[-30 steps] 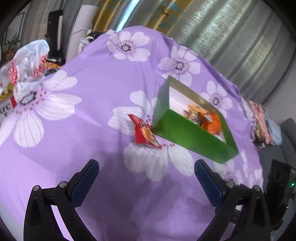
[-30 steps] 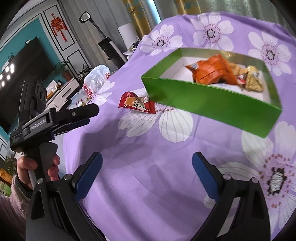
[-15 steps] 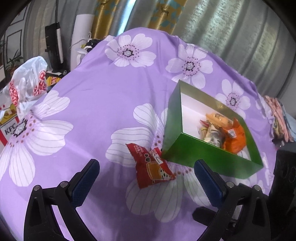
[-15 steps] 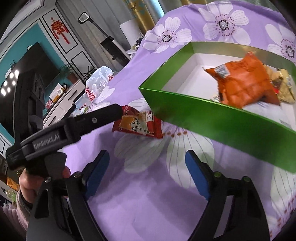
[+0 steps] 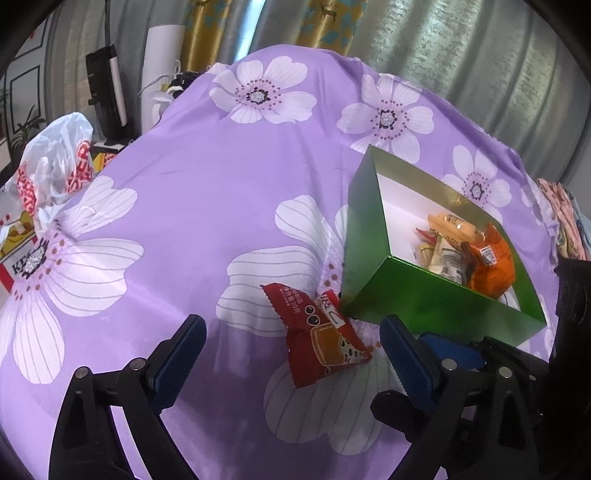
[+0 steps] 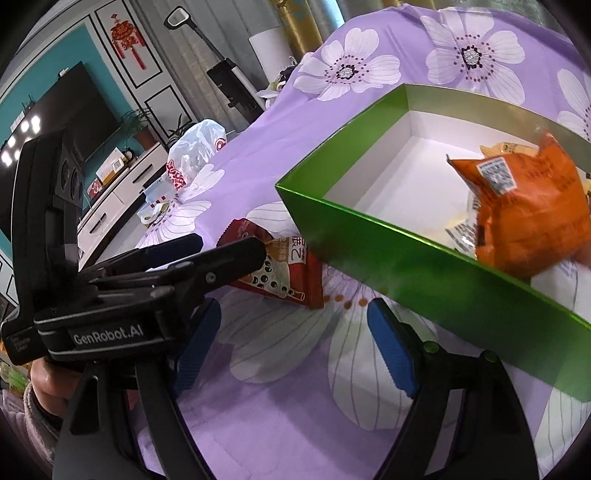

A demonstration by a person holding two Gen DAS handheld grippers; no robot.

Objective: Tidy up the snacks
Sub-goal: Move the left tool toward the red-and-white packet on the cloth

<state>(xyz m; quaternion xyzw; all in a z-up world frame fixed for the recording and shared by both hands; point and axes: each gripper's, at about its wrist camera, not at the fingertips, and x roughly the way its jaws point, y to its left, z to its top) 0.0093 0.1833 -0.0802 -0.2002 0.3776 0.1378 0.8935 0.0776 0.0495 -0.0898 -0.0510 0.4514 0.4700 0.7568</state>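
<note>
Left gripper [image 5: 291, 343]: jaws wide, closing, empty; red snack packet [image 5: 317, 332] between them on purple cloth [image 5: 207, 221], touching green box [image 5: 424, 302] corner. Right gripper [image 6: 295, 343]: apart, empty. Pinch packet mid-body, probably clear of box wall.

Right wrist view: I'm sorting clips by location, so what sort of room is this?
Most likely a home living room. A dark flat-screen television hangs on a teal wall above a low white cabinet, a red knot ornament decorates the wall, and patterned curtains hang behind the purple flowered cloth.

Left gripper [image 5: 291, 339] closing — nothing gripped
</note>
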